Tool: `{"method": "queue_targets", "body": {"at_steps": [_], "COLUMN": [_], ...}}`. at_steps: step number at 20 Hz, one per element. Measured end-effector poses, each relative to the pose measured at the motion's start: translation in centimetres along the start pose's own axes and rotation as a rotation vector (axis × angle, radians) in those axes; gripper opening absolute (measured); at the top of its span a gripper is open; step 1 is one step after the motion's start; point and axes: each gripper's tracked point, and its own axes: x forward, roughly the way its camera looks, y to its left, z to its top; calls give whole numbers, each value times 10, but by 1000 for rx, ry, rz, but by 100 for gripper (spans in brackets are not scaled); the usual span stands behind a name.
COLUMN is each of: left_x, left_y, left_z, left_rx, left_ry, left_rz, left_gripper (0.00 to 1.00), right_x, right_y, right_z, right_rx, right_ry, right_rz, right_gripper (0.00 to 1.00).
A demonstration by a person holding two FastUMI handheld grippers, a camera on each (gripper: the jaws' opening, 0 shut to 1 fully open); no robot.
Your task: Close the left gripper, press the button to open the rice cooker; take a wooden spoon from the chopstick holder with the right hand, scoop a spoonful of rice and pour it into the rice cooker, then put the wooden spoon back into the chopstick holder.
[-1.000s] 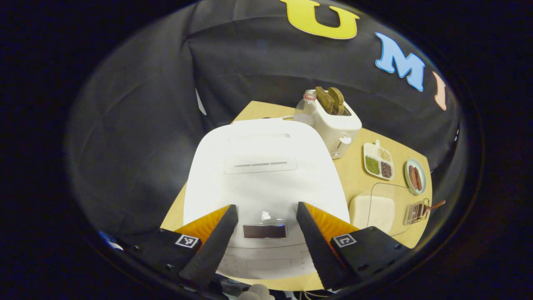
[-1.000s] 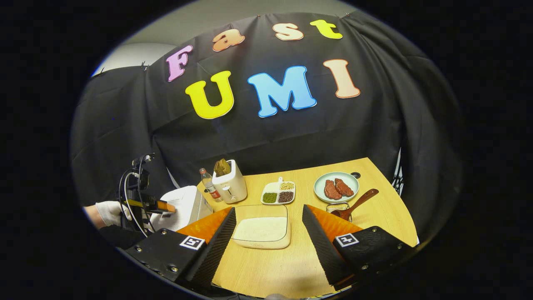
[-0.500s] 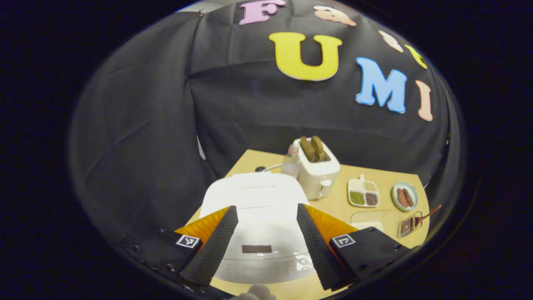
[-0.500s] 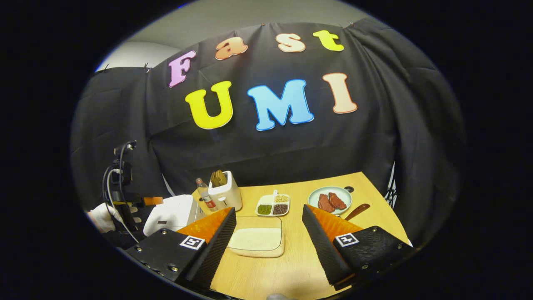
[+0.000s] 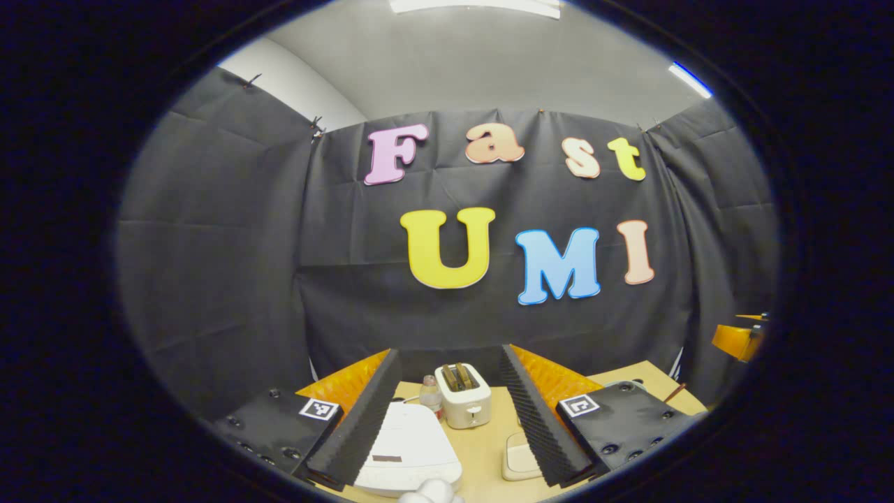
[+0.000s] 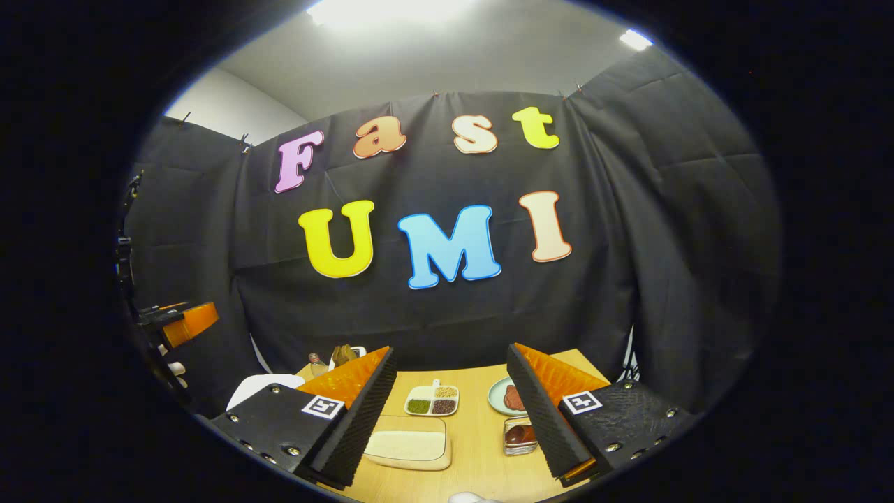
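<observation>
The white rice cooker (image 5: 408, 450) sits low in the left gripper view with its lid down, well below and ahead of my left gripper (image 5: 447, 351), which is open and holds nothing. My right gripper (image 6: 451, 348) is open too, raised over the near table edge. Between its fingers lies the shallow tray of white rice (image 6: 408, 447). The chopstick holder (image 6: 520, 436) with the wooden spoon's bowl in it stands against the right finger. The rice cooker (image 6: 262, 388) shows at the left, with the left gripper (image 6: 185, 321) held above it.
A white toaster (image 5: 464, 395) with bread and a small bottle (image 5: 431, 395) stand behind the cooker. A divided dish of beans (image 6: 431, 402) and a plate of meat (image 6: 504, 397) lie at the back of the wooden table (image 6: 475, 454).
Both grippers have risen and tilted up away from the table. The left one has drawn back from just above the cooker's lid. Both stay open, and the lid is still down.
</observation>
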Motion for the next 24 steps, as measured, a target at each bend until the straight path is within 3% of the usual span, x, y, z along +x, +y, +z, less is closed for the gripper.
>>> {"method": "queue_targets", "body": {"at_steps": [7, 24], "left_x": [-36, -39], "left_y": [-16, -2], "left_z": [-11, -23], "left_rx": [-41, -41], "left_ry": [30, 53], "left_rz": [-46, -37], "left_gripper": [100, 99], "right_x": [-16, -29], "right_y": [4, 13], "right_z": [21, 30], "right_rx": [-53, -79], "right_ry": [-37, -41], "right_rz": [-12, -6], "right_gripper": [98, 97]}}
